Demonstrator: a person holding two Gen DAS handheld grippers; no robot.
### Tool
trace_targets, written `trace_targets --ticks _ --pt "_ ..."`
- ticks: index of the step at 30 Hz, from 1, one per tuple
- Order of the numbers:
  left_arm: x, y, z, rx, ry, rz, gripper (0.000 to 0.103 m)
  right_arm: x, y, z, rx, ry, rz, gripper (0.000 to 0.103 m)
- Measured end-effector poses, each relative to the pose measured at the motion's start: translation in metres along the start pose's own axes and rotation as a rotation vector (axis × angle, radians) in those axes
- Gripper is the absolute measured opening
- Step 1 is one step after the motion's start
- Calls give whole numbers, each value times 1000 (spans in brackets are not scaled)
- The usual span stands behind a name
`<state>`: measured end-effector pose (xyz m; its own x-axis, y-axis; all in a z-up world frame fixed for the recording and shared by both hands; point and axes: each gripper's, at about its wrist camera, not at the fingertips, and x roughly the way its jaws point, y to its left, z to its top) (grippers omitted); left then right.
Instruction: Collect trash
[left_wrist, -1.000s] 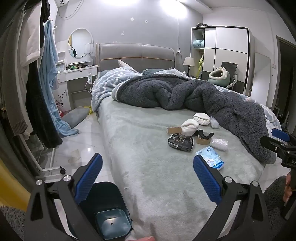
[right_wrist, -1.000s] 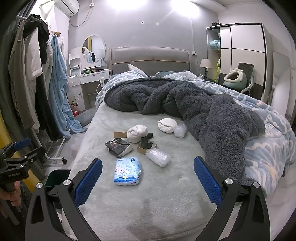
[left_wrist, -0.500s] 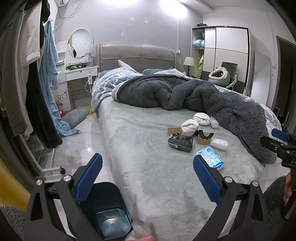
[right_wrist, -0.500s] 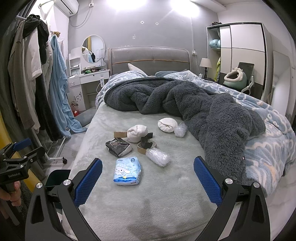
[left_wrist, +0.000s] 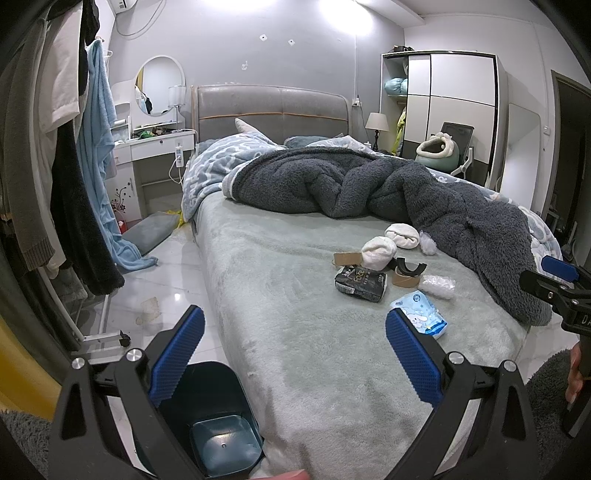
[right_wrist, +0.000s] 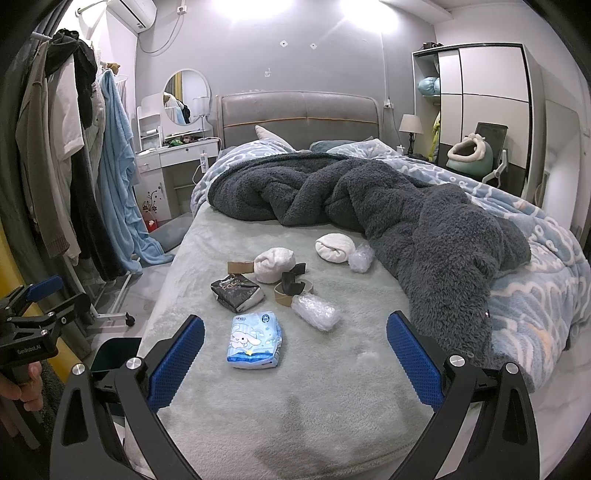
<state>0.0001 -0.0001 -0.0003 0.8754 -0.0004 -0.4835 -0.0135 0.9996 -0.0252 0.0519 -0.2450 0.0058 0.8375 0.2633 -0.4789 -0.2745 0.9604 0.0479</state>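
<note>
Both grippers hang at the foot of the bed (right_wrist: 295, 424), each with its two blue pads spread wide and nothing between them. The left gripper (left_wrist: 293, 354) is over the bed's near left corner, above the bin (left_wrist: 218, 424), which stands on the floor against that corner; one bin, dark teal, open, with a bare bottom. The right gripper (right_wrist: 295, 356) faces the trash from the foot of the bed, well short of it.

The trash lies in one loose cluster on the grey-green sheet, left of the dark blanket (right_wrist: 424, 229). Counted:
- one blue tissue pack (right_wrist: 254, 339), nearest the right gripper
- one black packet (right_wrist: 236, 291), just behind the tissue pack
- two clear plastic wads: one (right_wrist: 316, 312) beside the tissue pack, one (right_wrist: 360, 258) at the blanket's edge
- two white bundles: one (right_wrist: 275, 264) mid-cluster, one (right_wrist: 334, 247) touching the far wad
- one tape roll (right_wrist: 291, 293) with a black curved piece (right_wrist: 293, 280) resting on it
- one cardboard scrap (right_wrist: 238, 266) touching the nearer bundle

A hand (right_wrist: 16, 384) holds the left gripper's handle at the right view's left edge.
</note>
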Motion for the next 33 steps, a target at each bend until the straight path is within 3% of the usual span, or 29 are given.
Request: trace_targets --ticks 33 --pt "5 -6 -9 -4 11 2 100 0 -3 0 4 3 6 100"
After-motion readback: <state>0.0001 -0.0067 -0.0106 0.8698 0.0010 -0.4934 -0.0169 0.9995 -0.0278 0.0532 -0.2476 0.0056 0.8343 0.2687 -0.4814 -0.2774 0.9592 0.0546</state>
